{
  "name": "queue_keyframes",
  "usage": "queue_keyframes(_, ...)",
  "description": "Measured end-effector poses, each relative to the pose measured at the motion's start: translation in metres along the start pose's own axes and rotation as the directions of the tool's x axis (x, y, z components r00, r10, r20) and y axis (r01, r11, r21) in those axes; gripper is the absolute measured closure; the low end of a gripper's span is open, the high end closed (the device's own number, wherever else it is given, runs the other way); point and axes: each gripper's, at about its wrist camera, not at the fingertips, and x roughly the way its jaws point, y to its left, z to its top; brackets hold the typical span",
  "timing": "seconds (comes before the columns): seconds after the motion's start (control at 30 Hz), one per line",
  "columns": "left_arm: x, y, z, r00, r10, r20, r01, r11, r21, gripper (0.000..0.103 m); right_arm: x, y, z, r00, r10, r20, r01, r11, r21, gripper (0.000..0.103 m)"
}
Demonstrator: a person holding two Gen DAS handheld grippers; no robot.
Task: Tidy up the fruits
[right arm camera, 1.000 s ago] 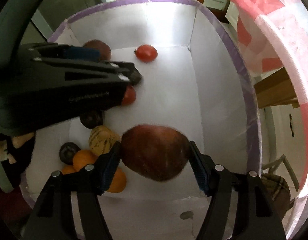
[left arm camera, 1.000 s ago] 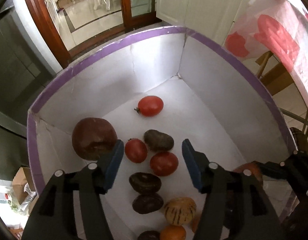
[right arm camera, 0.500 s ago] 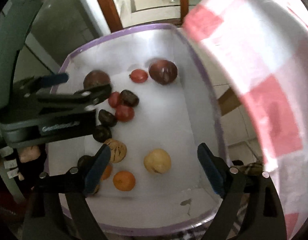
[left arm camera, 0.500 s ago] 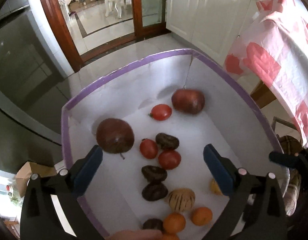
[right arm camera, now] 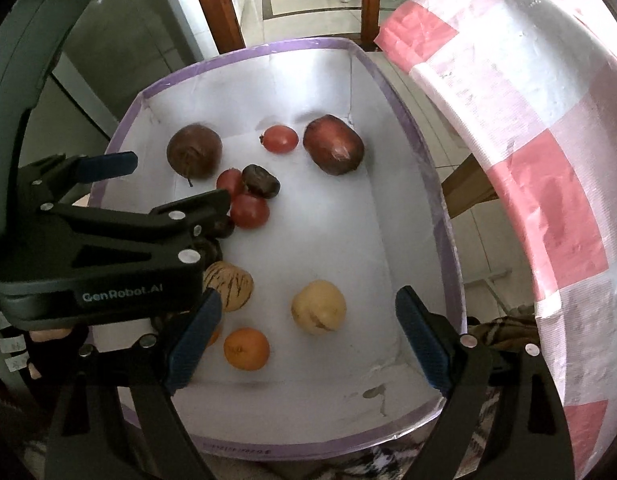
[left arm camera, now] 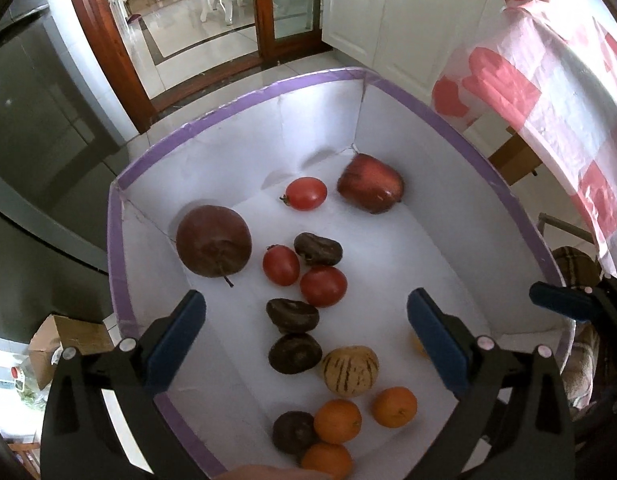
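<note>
A white box with a purple rim holds the fruit. A dark red apple lies at its far left and a larger red apple in the far right corner. Tomatoes, dark passion fruits, a striped melon, oranges and a pale yellow fruit are spread between them. My left gripper hangs open above the box's left side, holding nothing. Over the near right side my right gripper is open and holds nothing too.
A table draped in a pink-and-white checked cloth stands close on the right of the box. White cabinets and a wooden door frame are behind. A cardboard box sits on the floor at lower left.
My right gripper let go of the large red apple, which now lies in the far right corner. Both grippers' jaws spread wide and both rose out of the box.
</note>
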Motion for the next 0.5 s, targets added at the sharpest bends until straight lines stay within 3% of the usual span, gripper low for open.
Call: queue_keyframes(0.5,0.0036,0.0035,0.0006,1.0,-0.013,-0.014,0.012,1.0,-0.015,0.002,0.0089,-0.0005,0.0003,1.0,-0.002,-0.01,0.003,1.0,0.01,0.017)
